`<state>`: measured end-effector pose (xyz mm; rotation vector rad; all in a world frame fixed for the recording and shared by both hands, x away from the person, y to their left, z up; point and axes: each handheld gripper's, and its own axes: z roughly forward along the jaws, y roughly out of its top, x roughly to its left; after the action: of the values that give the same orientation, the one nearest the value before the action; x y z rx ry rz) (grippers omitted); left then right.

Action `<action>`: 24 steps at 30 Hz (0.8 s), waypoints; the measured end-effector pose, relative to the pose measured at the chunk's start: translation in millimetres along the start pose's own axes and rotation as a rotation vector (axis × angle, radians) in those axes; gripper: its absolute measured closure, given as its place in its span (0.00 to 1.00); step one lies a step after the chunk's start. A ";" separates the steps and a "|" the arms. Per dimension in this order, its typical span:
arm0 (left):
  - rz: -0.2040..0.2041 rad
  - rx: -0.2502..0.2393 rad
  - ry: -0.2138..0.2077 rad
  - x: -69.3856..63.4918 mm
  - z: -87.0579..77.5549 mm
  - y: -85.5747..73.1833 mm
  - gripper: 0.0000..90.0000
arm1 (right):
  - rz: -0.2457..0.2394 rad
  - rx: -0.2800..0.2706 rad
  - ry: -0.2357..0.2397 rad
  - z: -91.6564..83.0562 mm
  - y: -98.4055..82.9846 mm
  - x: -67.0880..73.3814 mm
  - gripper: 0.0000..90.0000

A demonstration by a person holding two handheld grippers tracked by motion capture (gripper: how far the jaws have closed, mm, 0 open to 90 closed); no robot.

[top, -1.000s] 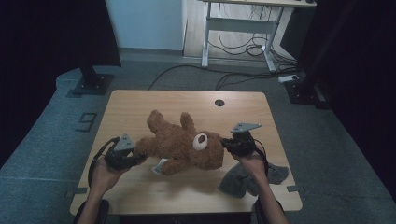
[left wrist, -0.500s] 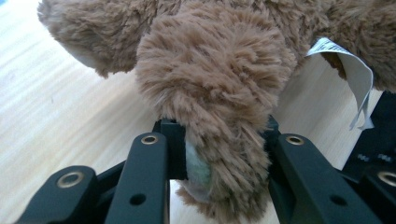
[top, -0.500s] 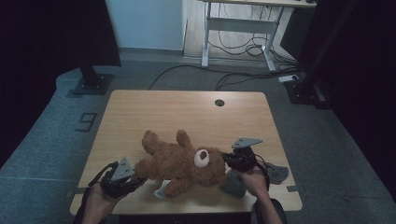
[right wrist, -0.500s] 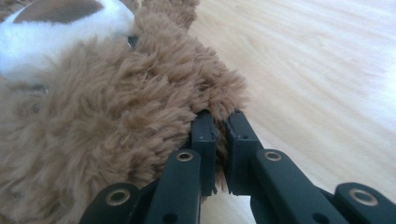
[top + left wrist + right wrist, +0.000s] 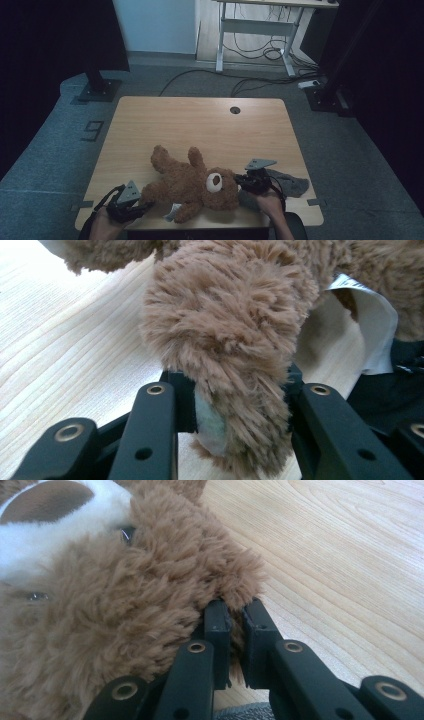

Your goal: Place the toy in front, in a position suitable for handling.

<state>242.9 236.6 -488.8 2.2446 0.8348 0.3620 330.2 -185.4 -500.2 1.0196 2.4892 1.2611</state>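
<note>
The wooden surface (image 5: 200,120) stands on grey carpet, and a brown teddy bear (image 5: 192,185) lies along its near edge, head toward the person's right and limbs spread toward the left and away. Its white muzzle (image 5: 214,182) faces up in the high view. Beside the head, on the right, a crumpled grey cloth (image 5: 290,182) lies on the wood just behind the right hand. The left claw (image 5: 131,206) sits at the near left corner, at the end of one of the bear's furry limbs; in the left gripper view that limb (image 5: 230,340) fills the gap between the two black jaws, which have just been easing apart. The fur brushes both jaws, though from this angle I cannot quite tell how firmly they press it. A white sewn-in label (image 5: 372,325) hangs from the body just beyond that limb. The right claw (image 5: 246,181) meets the bear's head from the right; in the right gripper view its jaws are drawn nearly together and pinch a tuft of brown fur (image 5: 235,587) at the edge of the head, with bare wood to the side.
</note>
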 end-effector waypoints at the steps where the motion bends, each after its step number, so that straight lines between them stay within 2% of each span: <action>1: 0.000 0.000 0.000 0.0 0.0 0.0 0.71 | 0.000 0.000 0.000 0.0 0.0 0.0 0.92; 3: 0.001 0.003 0.002 0.2 0.0 0.0 0.71 | -0.023 0.013 -0.013 0.0 2.5 1.7 0.91; 8: 0.001 0.007 0.001 1.1 0.1 -0.8 0.67 | -0.025 0.018 -0.017 -2.1 3.2 0.6 0.87; 11: 0.013 0.007 -0.003 2.2 -3.1 -0.8 0.54 | -0.023 0.014 -0.028 -4.8 3.6 -0.4 0.83; 12: 0.007 -0.002 -0.024 4.0 -6.8 0.0 0.50 | -0.024 0.013 -0.029 -5.6 3.7 -0.8 0.83; 13: 0.007 -0.002 -0.024 4.0 -6.8 0.0 0.44 | -0.024 0.013 -0.029 -5.6 3.7 -0.8 0.83; 14: 0.001 -0.022 -0.041 6.0 -11.6 1.4 0.44 | -0.025 0.013 -0.033 -6.7 4.1 -1.2 0.83; 15: -0.004 -0.044 -0.067 8.7 -16.9 4.2 0.37 | -0.023 0.013 -0.038 -7.7 4.9 -2.1 0.83; 18: 0.000 -0.057 -0.081 11.2 -19.5 9.5 0.33 | -0.022 0.009 -0.043 -7.7 5.8 -2.6 0.84; 19: 0.009 -0.051 -0.078 13.9 -14.2 15.7 0.32 | -0.024 0.010 -0.041 -7.5 5.9 -2.5 0.84; 21: 0.006 -0.050 -0.092 16.1 -9.7 18.3 0.30 | -0.026 0.010 -0.040 -6.5 5.8 -1.8 0.85; 23: -0.002 -0.051 -0.136 19.4 0.6 22.9 0.30 | -0.027 0.011 -0.040 -6.0 5.7 -1.5 0.85; 24: 0.000 -0.027 -0.163 19.6 10.1 27.5 0.31 | -0.027 0.012 -0.040 -4.9 5.7 -1.0 0.85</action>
<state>275.1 229.3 -476.5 2.2153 0.7400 0.1858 331.7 -186.9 -492.9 1.0001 2.4751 1.2070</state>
